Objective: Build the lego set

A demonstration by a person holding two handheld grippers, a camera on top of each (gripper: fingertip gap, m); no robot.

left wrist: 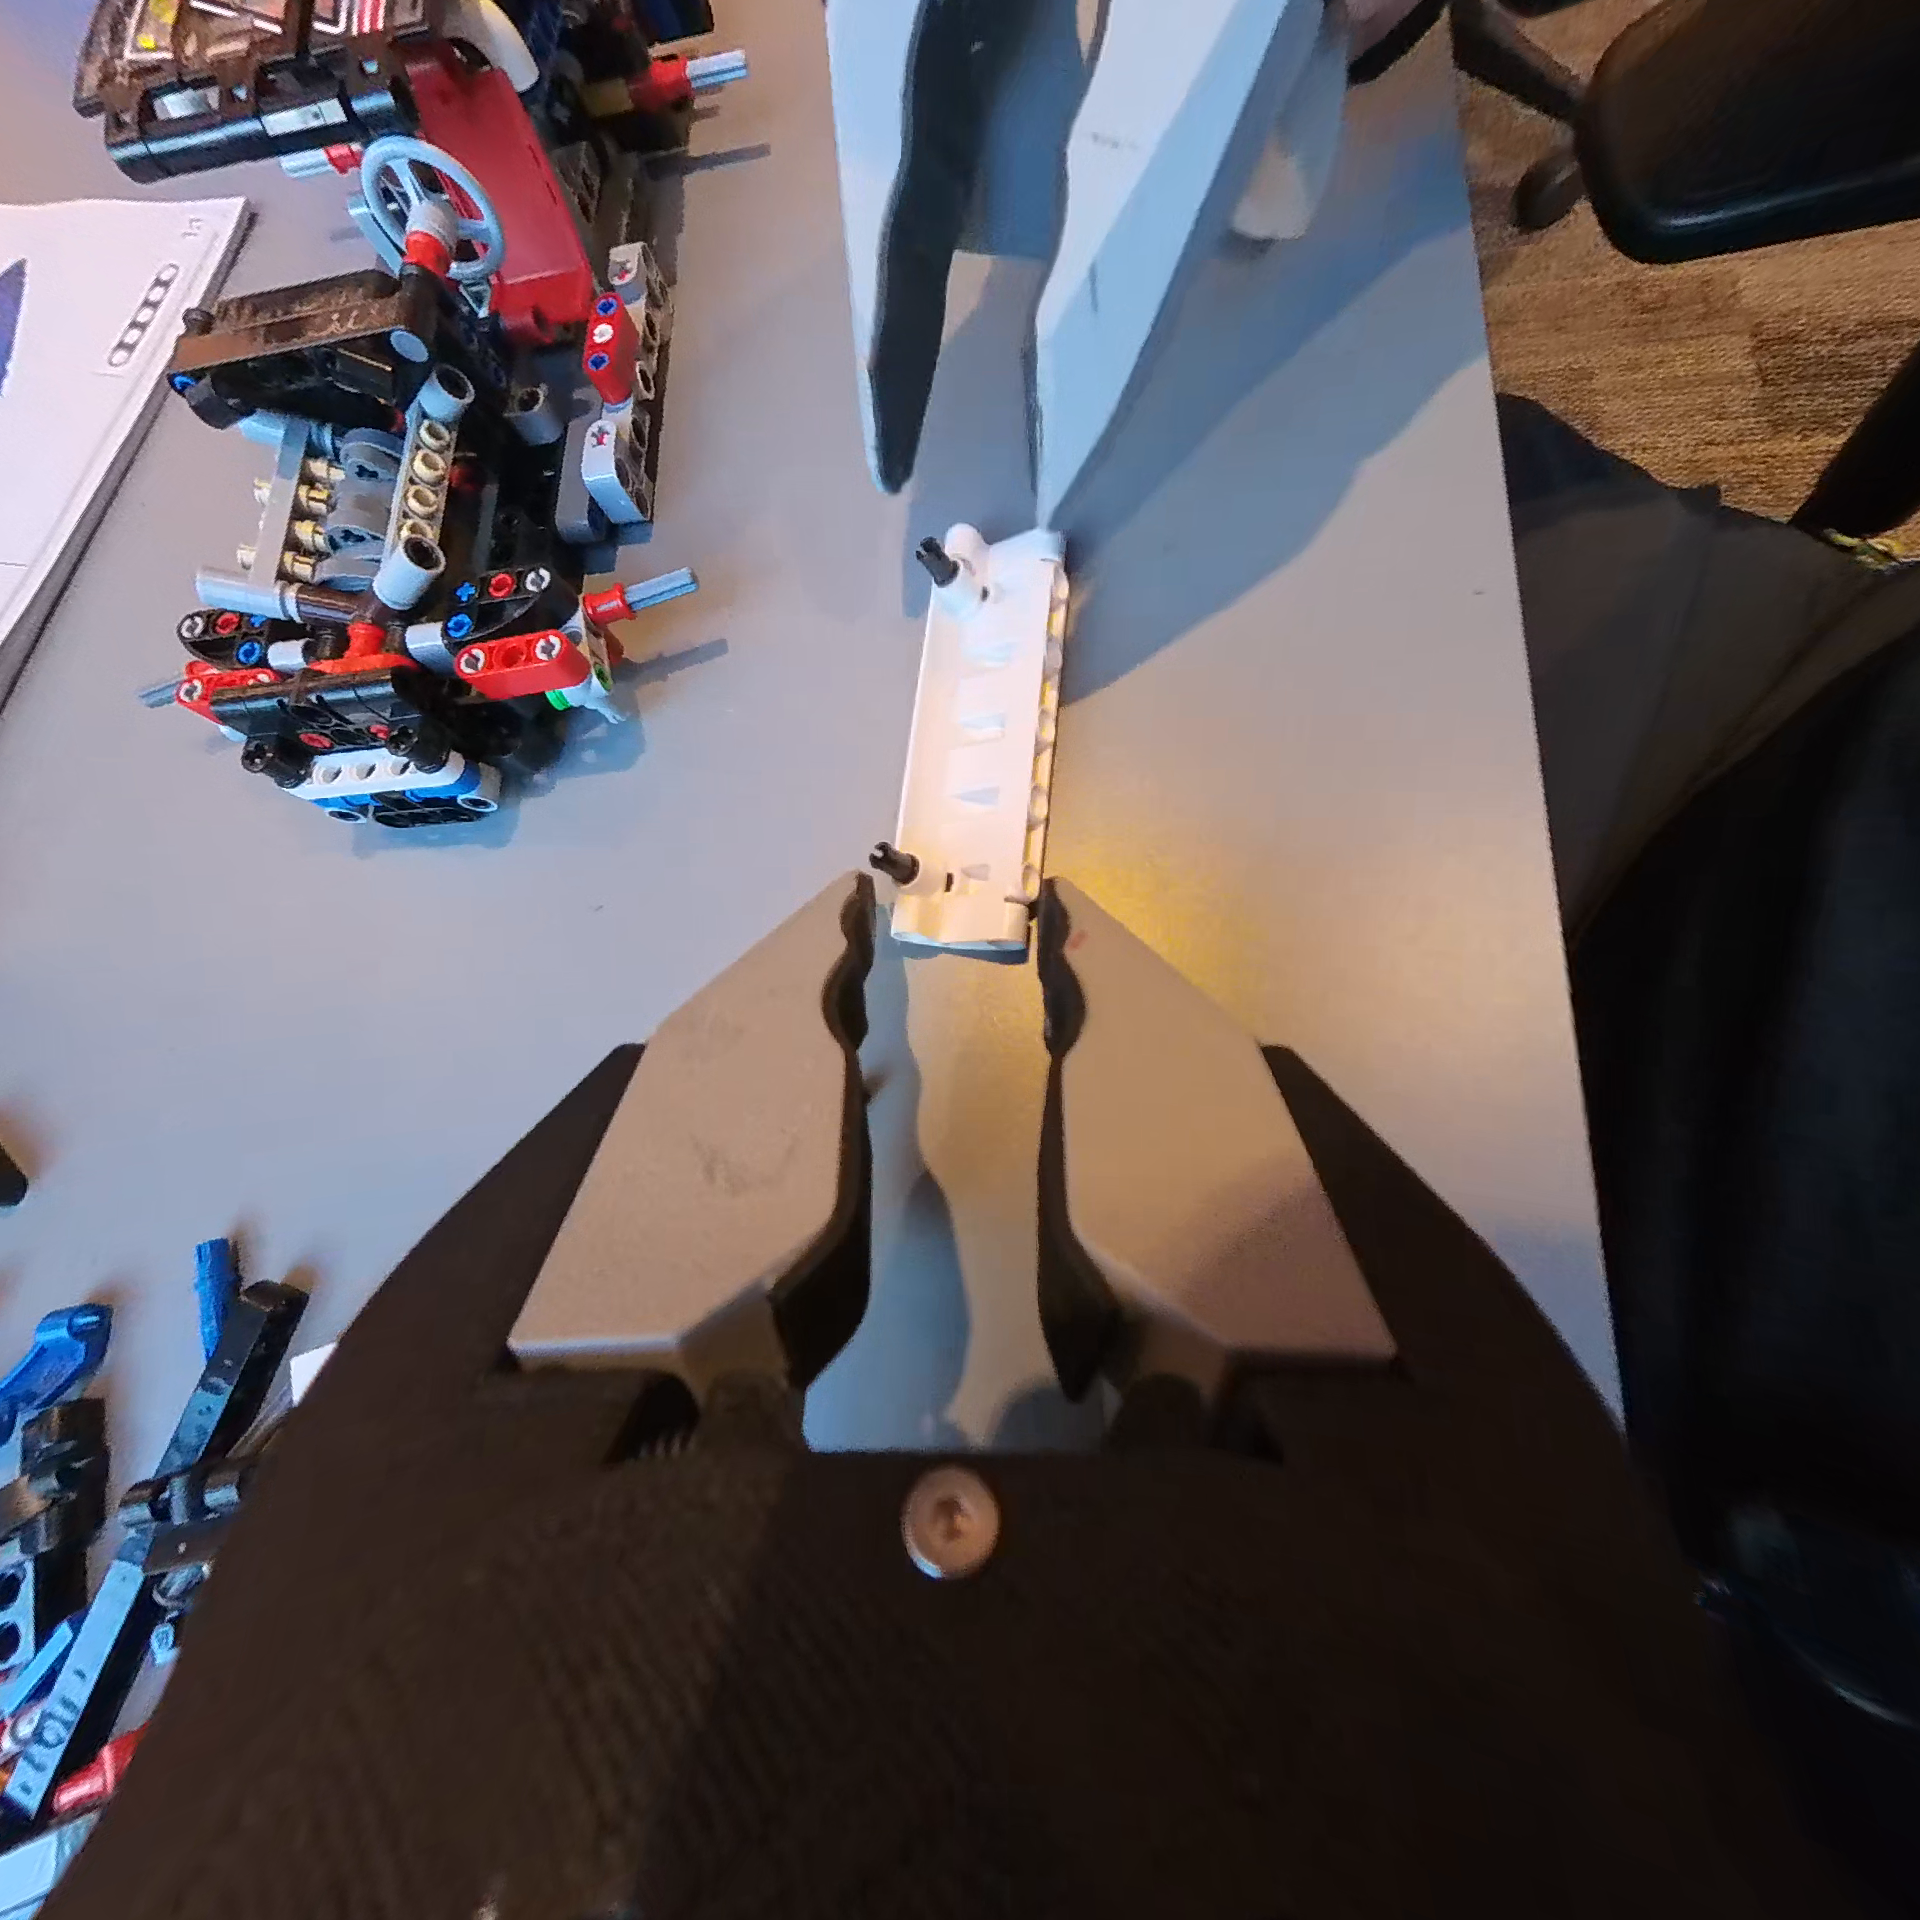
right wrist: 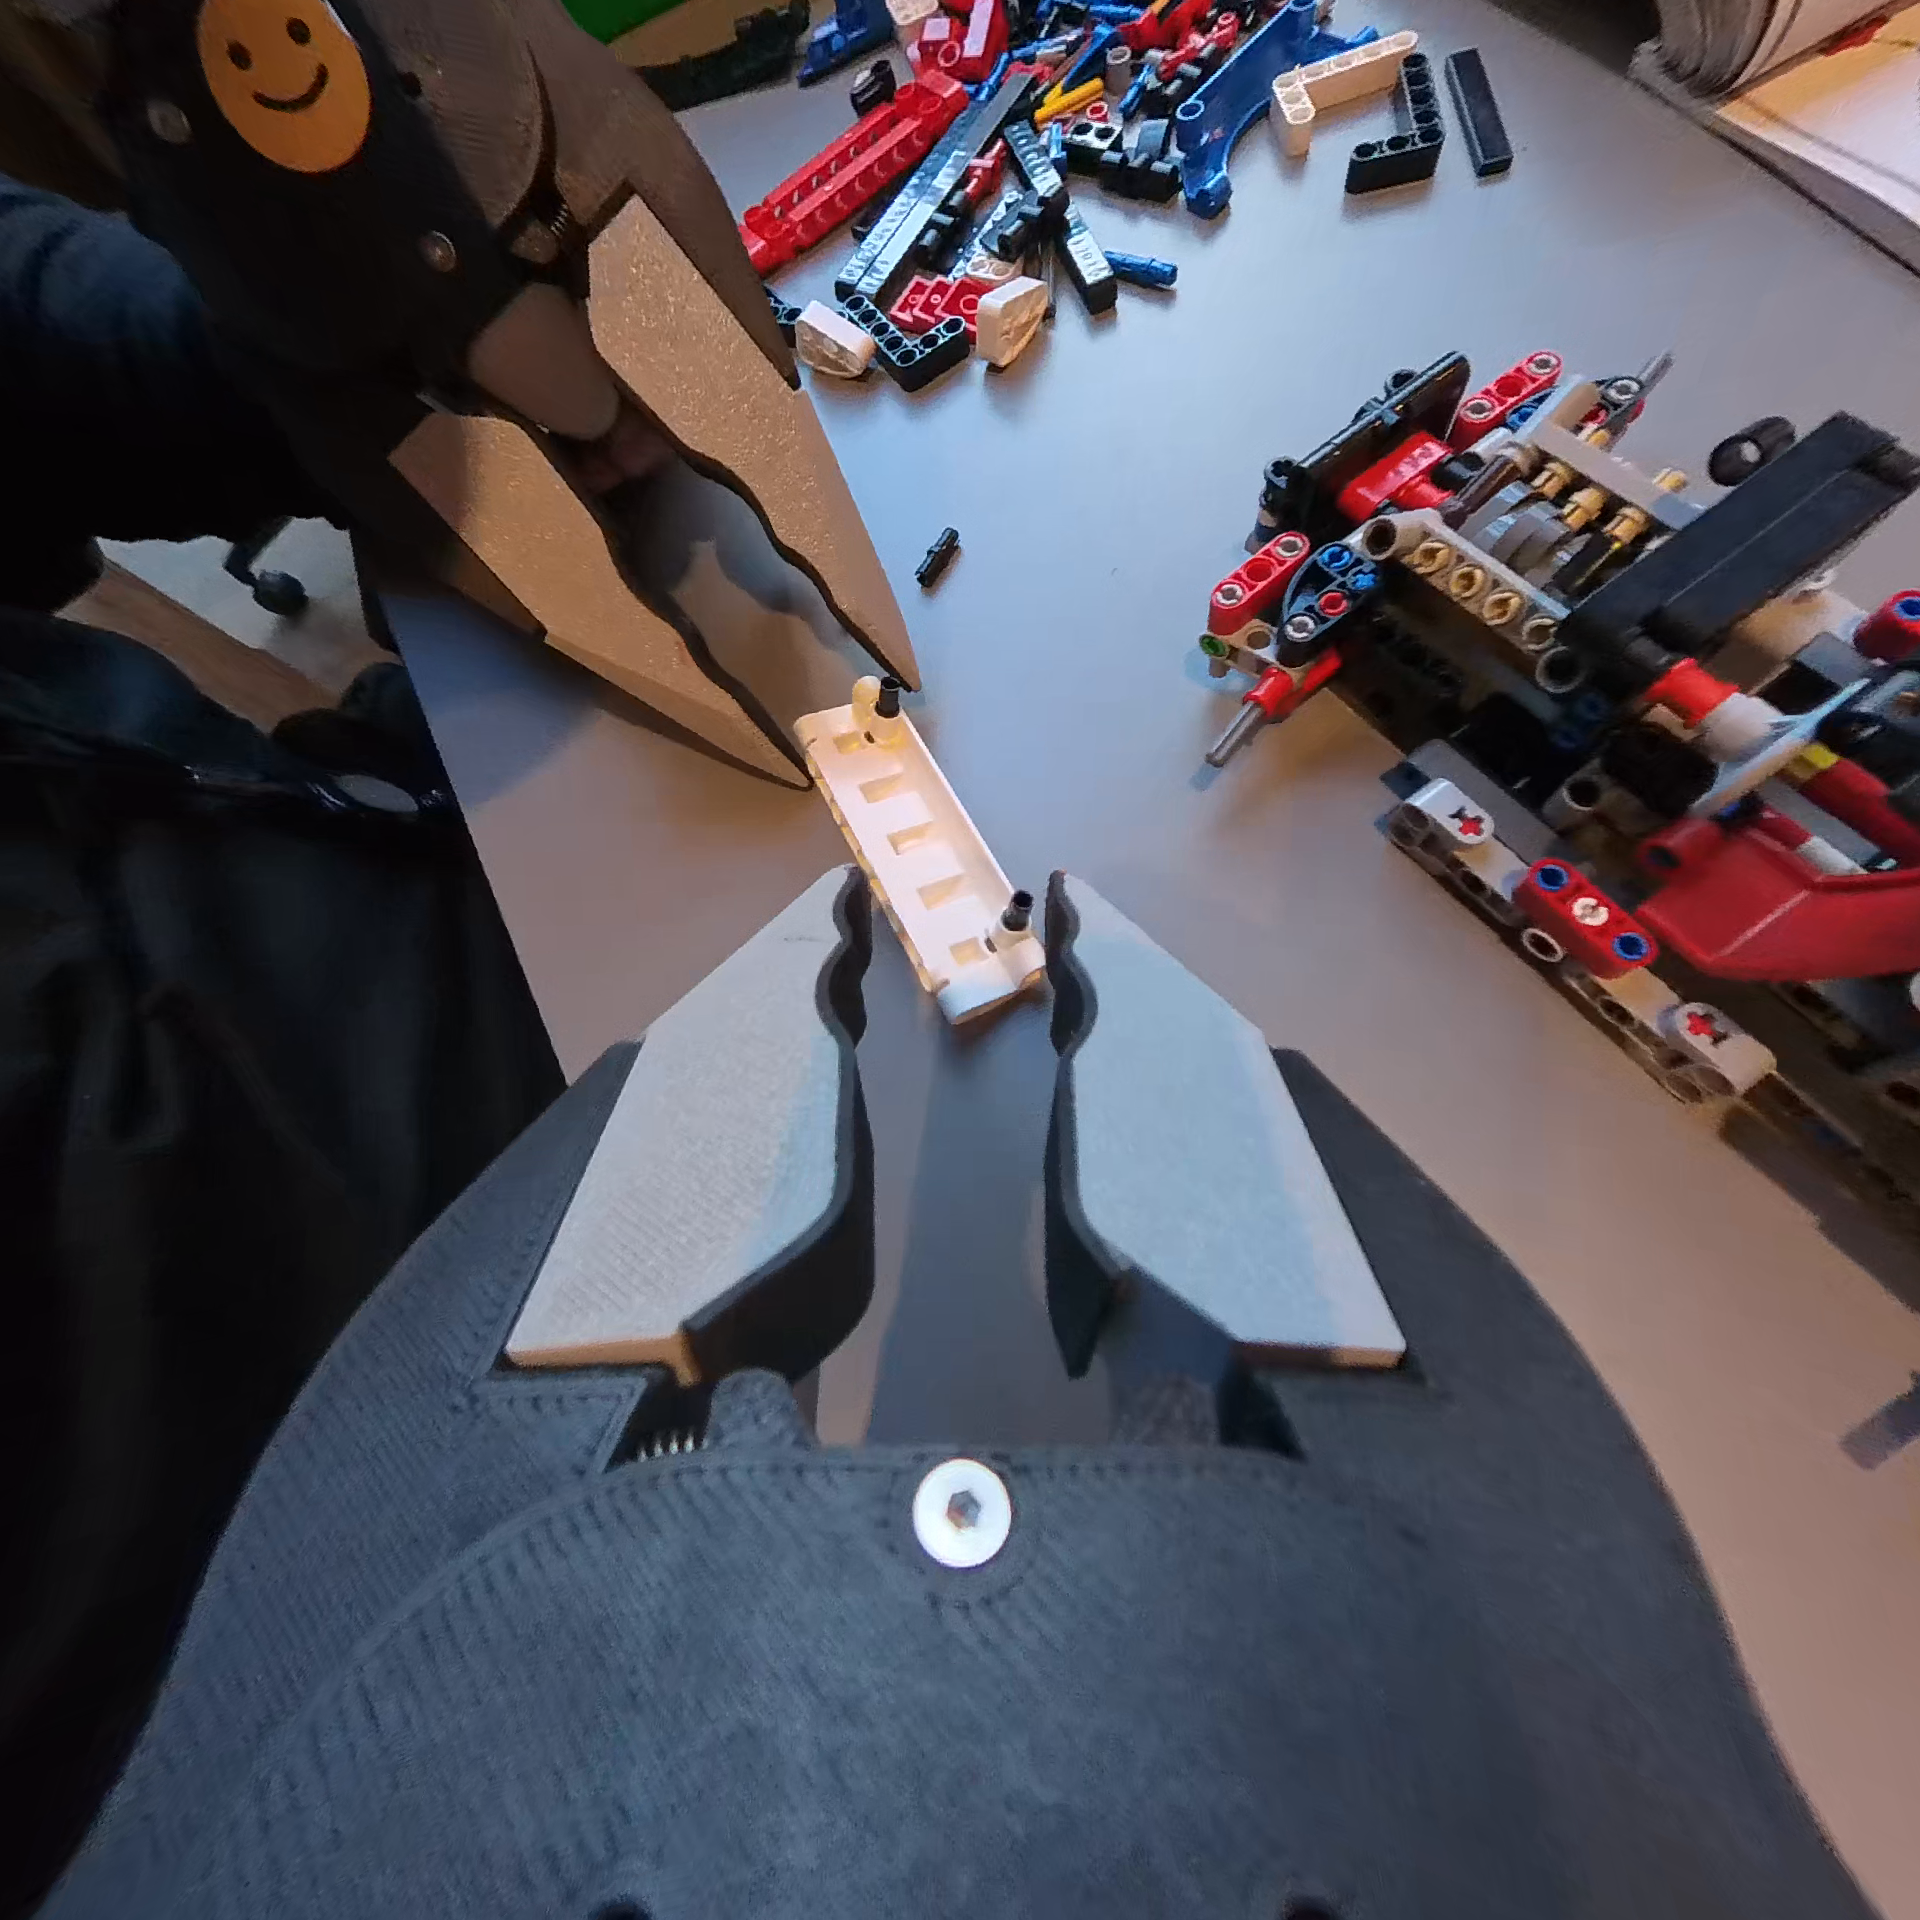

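A long white panel [left wrist: 977,748] with a black pin at each end lies on the grey table [left wrist: 312,987]. My left gripper [left wrist: 954,885] is open, and its fingertips straddle the panel's near end, the right one touching its edge. My right gripper [right wrist: 954,881] is open around the opposite end of the panel [right wrist: 920,852], which lies slanted between its fingers. Each gripper shows in the other's view: the right one [left wrist: 971,499] at the panel's far end, the left one [right wrist: 857,732] at the other. The partly built red, black and grey car chassis [left wrist: 416,520] stands left of the panel; it also shows in the right wrist view [right wrist: 1558,644].
A pile of loose red, blue, black and white parts [right wrist: 1039,177] lies at the far side, with more parts [left wrist: 94,1507] by my left gripper. A single black pin [right wrist: 937,556] lies on the table. An instruction booklet [left wrist: 73,395] is at the left. The table edge [left wrist: 1538,831] runs just right of the panel. Spacing between my two grippers at the tips: around 7 cm.
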